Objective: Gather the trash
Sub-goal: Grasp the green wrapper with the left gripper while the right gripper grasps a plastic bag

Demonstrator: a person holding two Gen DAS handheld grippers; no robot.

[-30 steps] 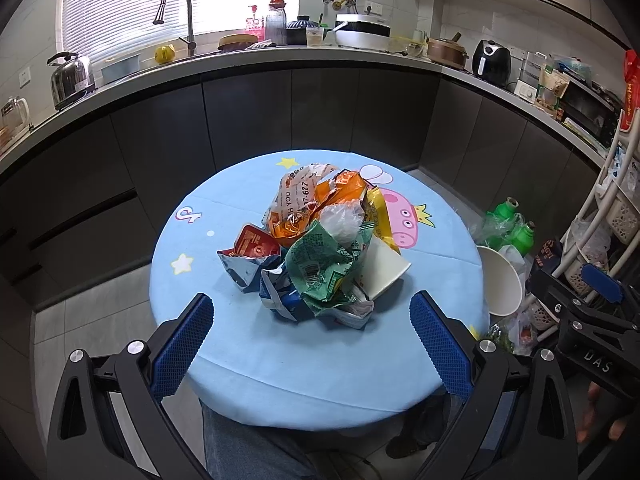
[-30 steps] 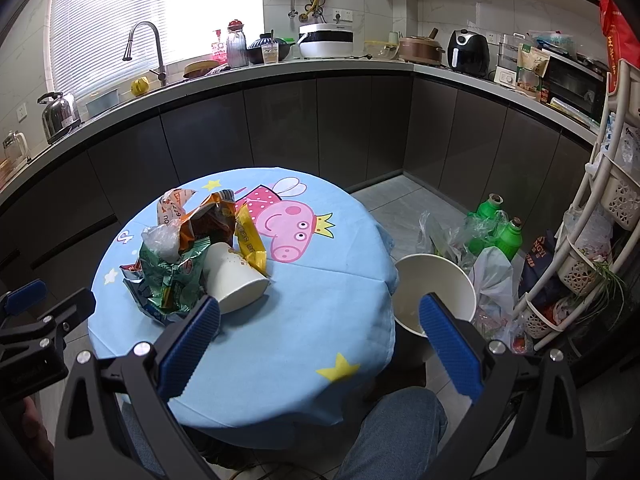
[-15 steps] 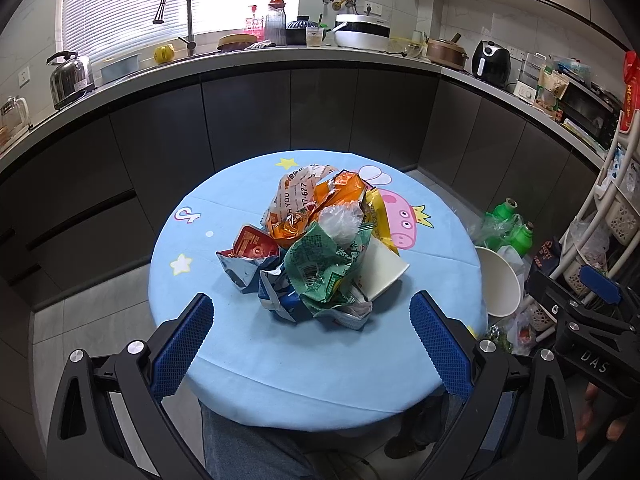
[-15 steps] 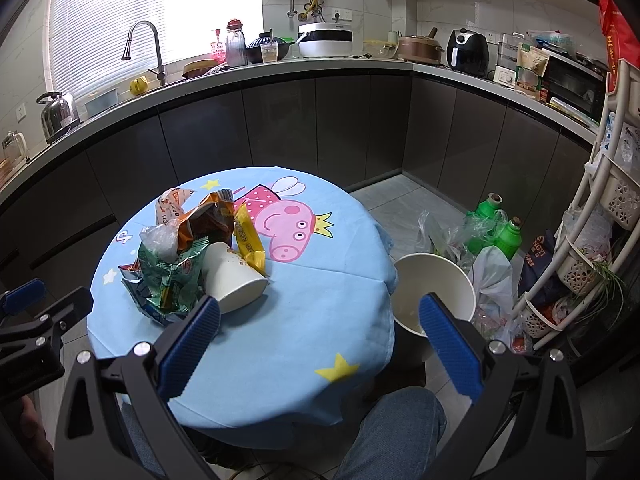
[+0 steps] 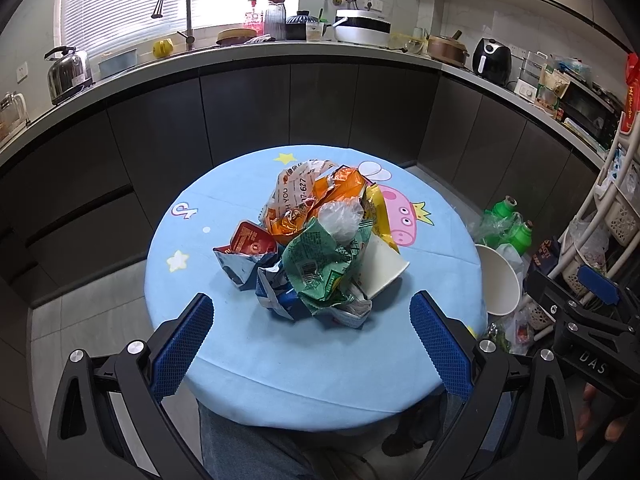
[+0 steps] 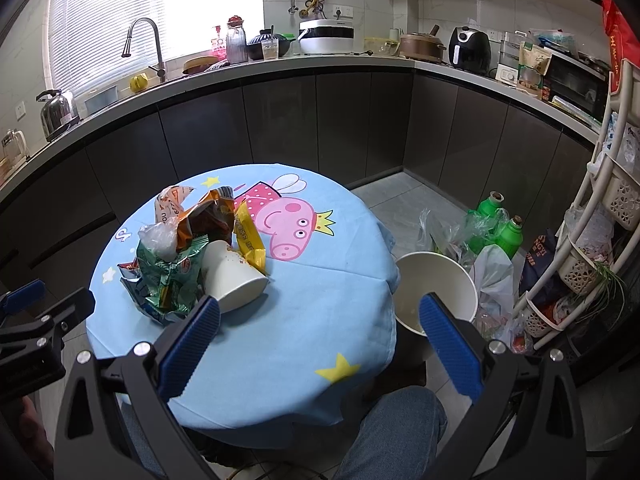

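Observation:
A heap of trash (image 5: 316, 240) lies in the middle of a round table with a blue cartoon cloth (image 5: 248, 344). It holds a green wrapper (image 5: 320, 268), an orange wrapper (image 5: 320, 200), a red pouch (image 5: 250, 240), a yellow wrapper (image 6: 248, 240) and a tipped white paper cup (image 6: 232, 276). A white bin (image 6: 436, 292) stands on the floor right of the table. My left gripper (image 5: 310, 320) is open and empty, above the table's near edge in front of the heap. My right gripper (image 6: 318, 316) is open and empty, over the table's right part, between cup and bin.
Green bottles (image 6: 500, 224) and plastic bags (image 6: 492, 276) sit on the floor behind the bin. A white rack with baskets (image 6: 600, 240) stands at the right. Dark kitchen cabinets (image 5: 320, 120) curve behind the table. The person's knee (image 6: 400, 436) shows below the table.
Almost nothing moved. Both grippers stay open and hover in nearly the same place; the views shift only slightly.

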